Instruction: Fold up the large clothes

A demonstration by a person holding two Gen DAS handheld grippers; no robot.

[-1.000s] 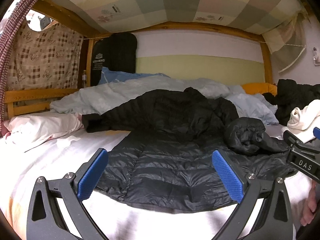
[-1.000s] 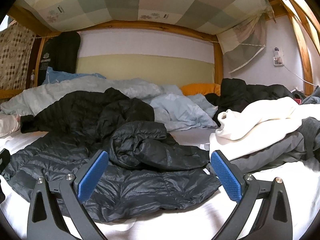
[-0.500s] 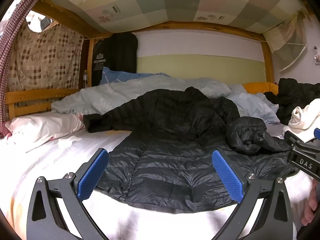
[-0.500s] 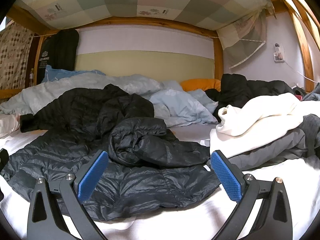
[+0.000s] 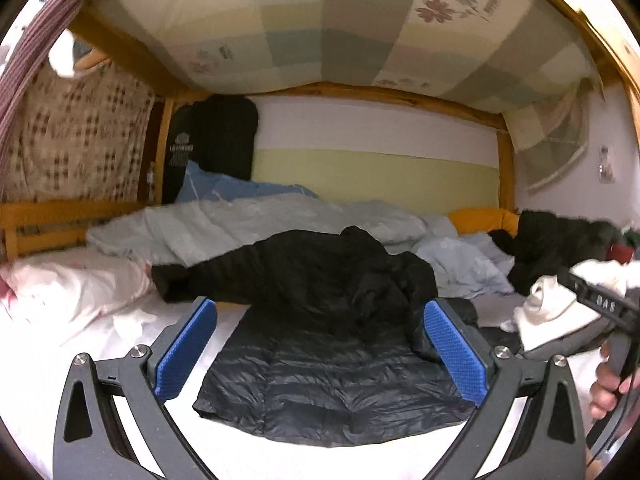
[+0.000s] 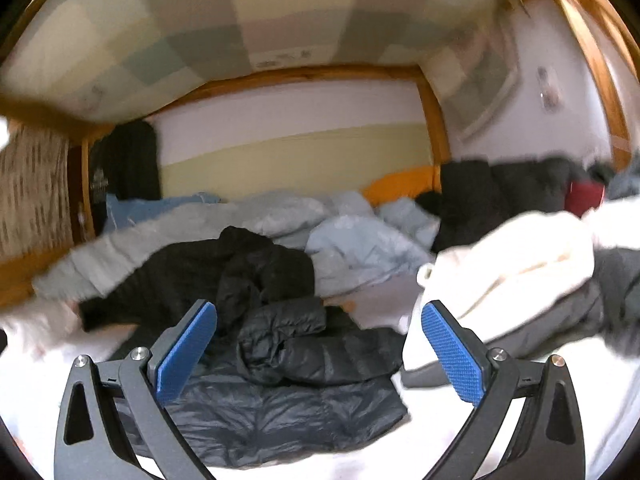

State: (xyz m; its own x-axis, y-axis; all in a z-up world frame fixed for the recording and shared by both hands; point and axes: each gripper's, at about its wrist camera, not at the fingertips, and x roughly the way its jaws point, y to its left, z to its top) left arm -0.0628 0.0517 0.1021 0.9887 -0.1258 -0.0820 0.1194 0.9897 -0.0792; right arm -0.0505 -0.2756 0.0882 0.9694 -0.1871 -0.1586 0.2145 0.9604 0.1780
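Jacket (image 5: pixel 332 364) lies unfolded on the bed (image 5: pixel 100 344), sleeve (image 6: pixel 304 344) bunched at 2 o'clock. Left tool (image 5: pixel 320 350) and right tool (image 6: pixel 318 350) both apart, empty. Folding not started.

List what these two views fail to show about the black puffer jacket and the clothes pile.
- Black puffer jacket, left wrist view: right sleeve hidden behind a blue pad.
- Clothes pile, right wrist view: motion-blurred, garments indistinct.
- Right hand-held gripper, left wrist view: cut off by the frame edge.
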